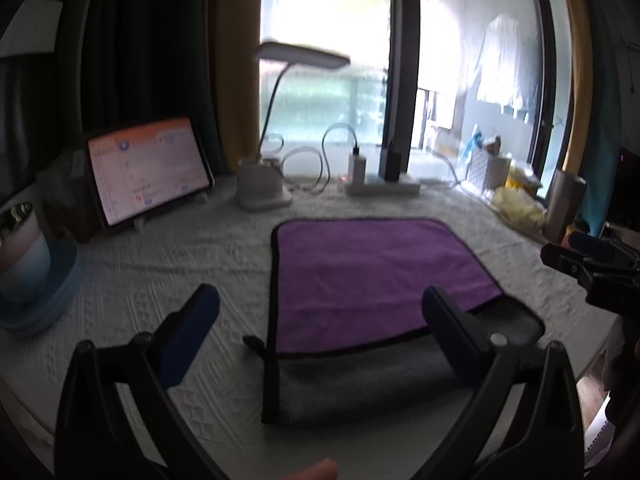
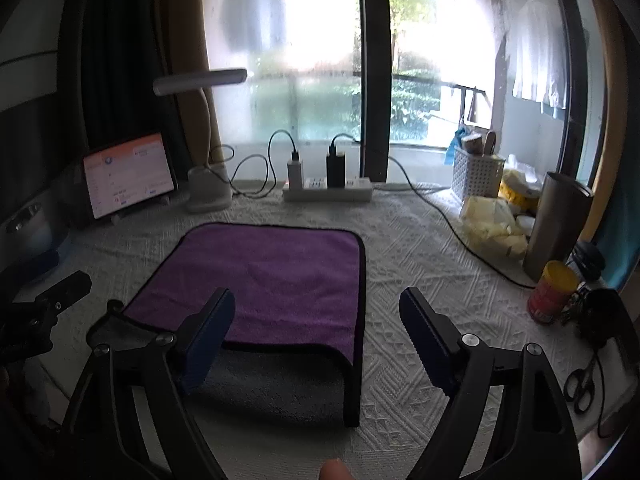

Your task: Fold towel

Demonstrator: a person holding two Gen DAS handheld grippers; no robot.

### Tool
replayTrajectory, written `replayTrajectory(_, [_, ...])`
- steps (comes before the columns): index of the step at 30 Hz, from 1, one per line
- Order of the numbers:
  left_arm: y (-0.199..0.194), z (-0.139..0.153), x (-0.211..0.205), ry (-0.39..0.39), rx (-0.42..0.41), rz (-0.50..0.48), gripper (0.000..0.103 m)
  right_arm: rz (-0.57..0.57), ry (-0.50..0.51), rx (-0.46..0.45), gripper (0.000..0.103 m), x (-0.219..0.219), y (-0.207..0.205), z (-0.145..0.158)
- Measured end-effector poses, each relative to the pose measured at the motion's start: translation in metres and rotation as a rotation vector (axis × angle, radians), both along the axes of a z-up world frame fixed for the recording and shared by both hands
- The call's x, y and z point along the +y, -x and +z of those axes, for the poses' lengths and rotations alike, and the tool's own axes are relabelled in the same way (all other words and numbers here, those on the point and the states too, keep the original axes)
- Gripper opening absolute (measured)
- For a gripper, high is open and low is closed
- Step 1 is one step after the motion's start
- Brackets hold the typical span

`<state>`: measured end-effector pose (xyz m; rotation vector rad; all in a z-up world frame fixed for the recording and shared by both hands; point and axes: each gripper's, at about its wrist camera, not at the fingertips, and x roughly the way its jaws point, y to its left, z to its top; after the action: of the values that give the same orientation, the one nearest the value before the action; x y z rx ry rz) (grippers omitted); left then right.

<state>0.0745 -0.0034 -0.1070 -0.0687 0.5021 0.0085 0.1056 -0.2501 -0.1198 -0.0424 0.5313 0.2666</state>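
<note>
A towel lies on the white textured tablecloth, folded over so its purple side covers most of its grey side; a grey strip shows along the near edge. It also shows in the right wrist view. My left gripper is open and empty, held above the towel's near left corner. My right gripper is open and empty above the towel's near right corner. The right gripper shows at the right edge of the left wrist view, and the left gripper at the left edge of the right wrist view.
Along the back stand a lit tablet, a desk lamp, and a power strip with chargers. A cup on a blue saucer is at left. A white basket, steel tumbler, red can and scissors crowd the right.
</note>
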Motion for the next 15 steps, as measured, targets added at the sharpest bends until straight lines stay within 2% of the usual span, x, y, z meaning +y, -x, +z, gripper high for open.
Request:
replayTrajectory(10, [-0.024,-0.041,0.008,0.016,0.168,0.006,0.101,0.046,0.077,0.119,0.081,0.004,-0.026,-0.045])
replayTrajectory(15, [-0.033,-0.056,0.008,0.031,0.244,-0.006,0.100,0.075,0.075,0.171,0.080,0.002,-0.039,-0.058])
